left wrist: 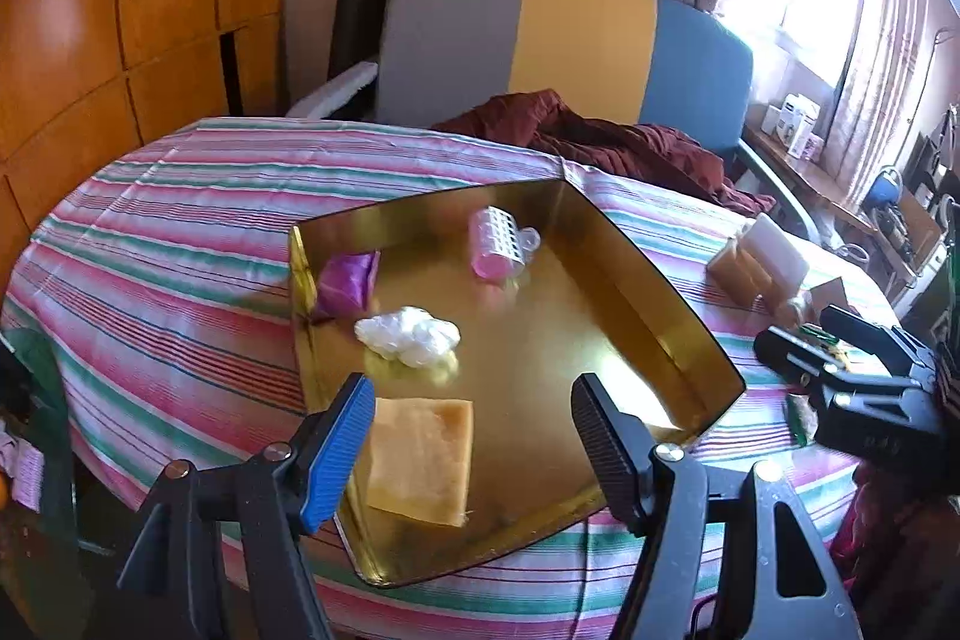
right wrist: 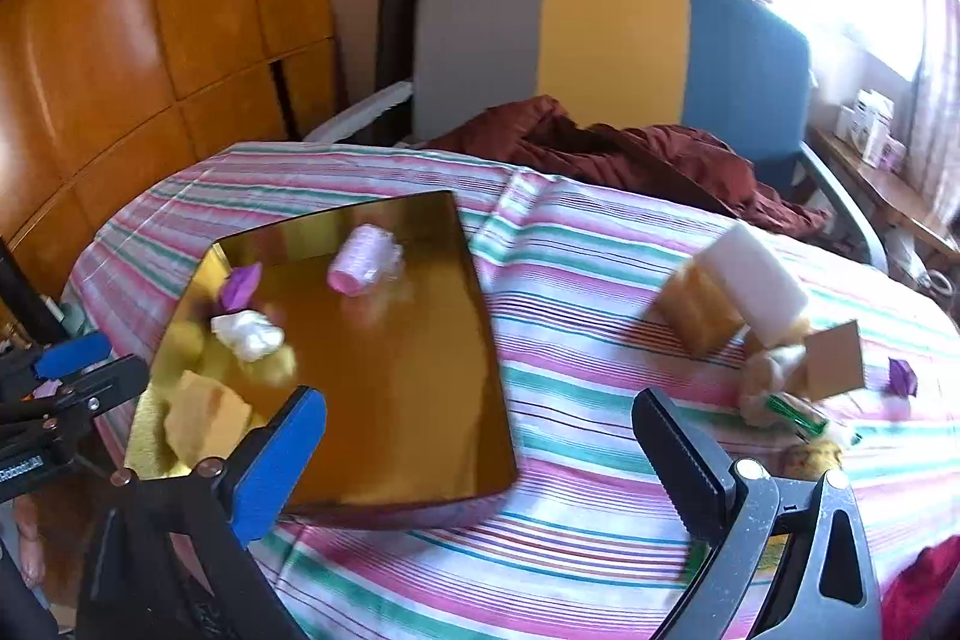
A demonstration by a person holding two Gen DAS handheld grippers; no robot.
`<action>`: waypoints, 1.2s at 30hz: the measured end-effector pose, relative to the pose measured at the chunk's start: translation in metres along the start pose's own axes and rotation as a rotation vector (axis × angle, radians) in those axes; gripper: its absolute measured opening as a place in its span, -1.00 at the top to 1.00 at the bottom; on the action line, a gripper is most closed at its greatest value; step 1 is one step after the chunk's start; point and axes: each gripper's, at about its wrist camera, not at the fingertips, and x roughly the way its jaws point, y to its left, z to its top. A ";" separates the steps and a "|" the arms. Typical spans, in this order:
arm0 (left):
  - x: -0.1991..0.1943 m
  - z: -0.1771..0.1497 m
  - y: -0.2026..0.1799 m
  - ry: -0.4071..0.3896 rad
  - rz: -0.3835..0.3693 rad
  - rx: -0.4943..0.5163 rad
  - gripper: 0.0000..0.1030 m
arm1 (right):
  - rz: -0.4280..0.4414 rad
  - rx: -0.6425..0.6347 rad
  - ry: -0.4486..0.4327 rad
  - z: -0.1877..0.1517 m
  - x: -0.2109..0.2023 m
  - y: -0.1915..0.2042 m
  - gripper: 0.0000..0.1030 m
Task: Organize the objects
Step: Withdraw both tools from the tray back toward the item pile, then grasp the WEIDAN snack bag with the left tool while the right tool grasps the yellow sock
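Inside gold tray [left wrist: 648, 244], pink roller [left wrist: 495, 244], purple pouch [left wrist: 347, 283], white wad [left wrist: 408, 334], yellow cloth [left wrist: 420, 454], both grippers' fingers apart, empty

The gold tray [left wrist: 654, 292] is glossy, mirror-like, probably metal or foil card. A matt striped cotton-like cloth [left wrist: 180, 244] covers the table. The orange sponge [left wrist: 420, 460] looks rough and porous; the wardrobe panels [left wrist: 120, 10] are lacquered wood.
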 end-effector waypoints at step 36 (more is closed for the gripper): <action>0.078 -0.045 -0.297 0.227 -0.535 0.863 -0.35 | -0.136 0.800 -0.030 -0.075 -0.052 -0.301 -1.00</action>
